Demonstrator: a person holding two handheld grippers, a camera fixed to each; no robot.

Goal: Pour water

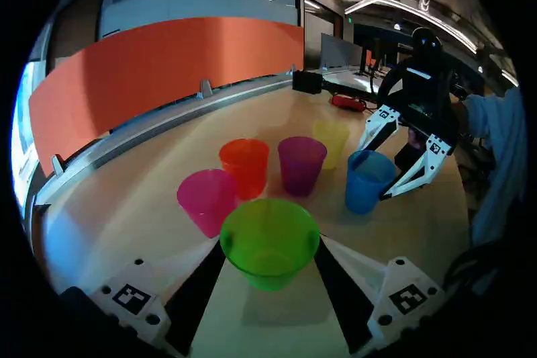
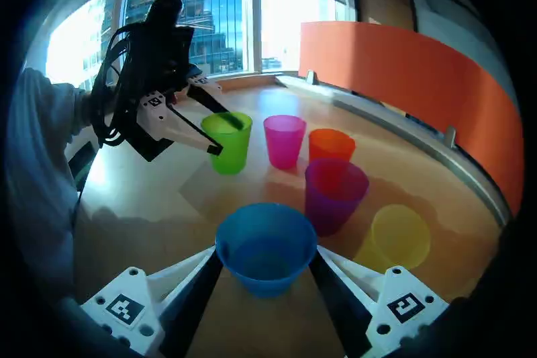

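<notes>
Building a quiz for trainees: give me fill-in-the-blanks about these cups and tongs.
The left tongs flank the ___. The right tongs flank the ___. The table holds ___ cups. Between the orange cup and the yellow cup stands the ___.
Missing: green cup; blue cup; six; purple cup.

No text can be read; square coded markers (image 1: 131,297) mark the fingers (image 1: 168,271).

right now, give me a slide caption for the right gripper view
Right gripper flanking a blue cup, left gripper at the green cup, four other cups on the table.
</notes>
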